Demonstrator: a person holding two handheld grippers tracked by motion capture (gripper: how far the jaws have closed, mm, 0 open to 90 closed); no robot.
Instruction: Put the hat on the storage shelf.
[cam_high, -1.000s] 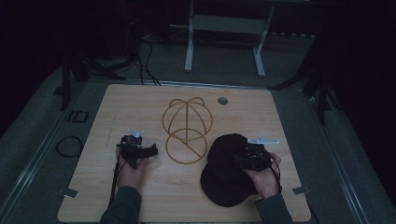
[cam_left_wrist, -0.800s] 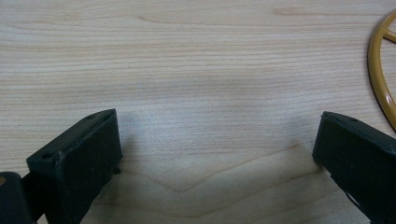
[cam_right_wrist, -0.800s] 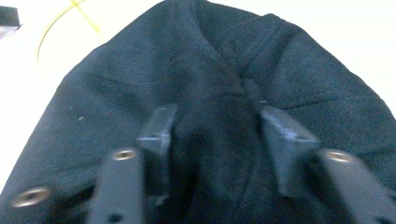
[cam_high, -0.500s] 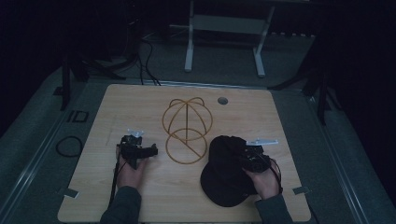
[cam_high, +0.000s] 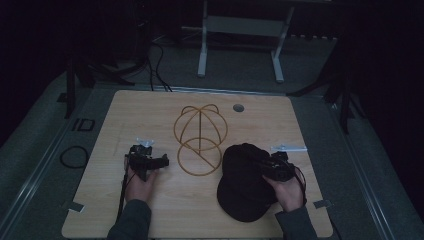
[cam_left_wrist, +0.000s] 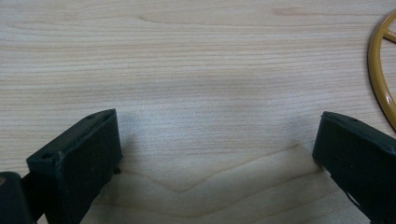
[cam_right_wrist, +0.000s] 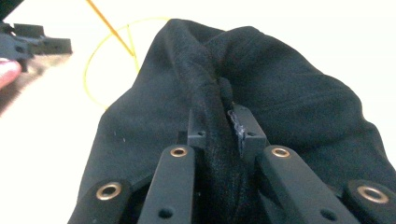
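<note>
Right gripper (cam_right_wrist: 219, 135) clamped on a fold of the black cap (cam_high: 245, 182); this thin pinch may slip on lifting. Left gripper (cam_left_wrist: 215, 154) jaws apart.

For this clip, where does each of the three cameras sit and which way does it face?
High view: above the person's side, looking forward and down on the table; both forearms enter from the bottom.
Left gripper view: rides the left gripper, facing bare wood between wide-open jaws.
Right gripper view: rides the right gripper, jaws pinching a fold of the black cap.
Shared: the gold wire stand appears in all three.
</note>
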